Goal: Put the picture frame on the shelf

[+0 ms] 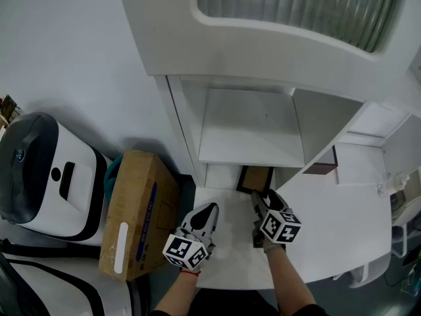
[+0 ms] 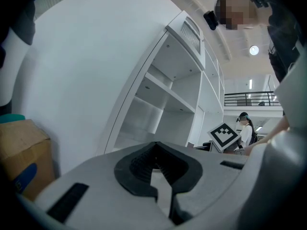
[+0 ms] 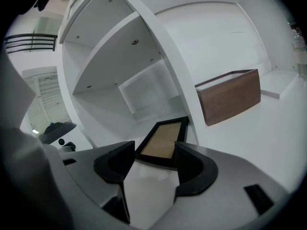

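The shelf (image 1: 250, 127) — picture frame (image 3: 165, 140) flat on its bottom board, wooden box (image 3: 230, 97) nearby.

Black-edged tan picture frame (image 3: 163, 143), white shelf (image 1: 250, 137), brown box (image 1: 135, 209).

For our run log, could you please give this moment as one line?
picture frame flat in shelf bottom bay | right gripper jaws open, empty | left gripper shut

Open white surface (image 1: 233, 255) leads far into the low compartment; the picture frame (image 1: 255, 178) lies flat on its floor; shelf board (image 1: 248, 129) caps it; upright panel (image 1: 186, 133) walls the left; brown box (image 1: 323, 168) stands right; cardboard box (image 1: 137, 210) near left.
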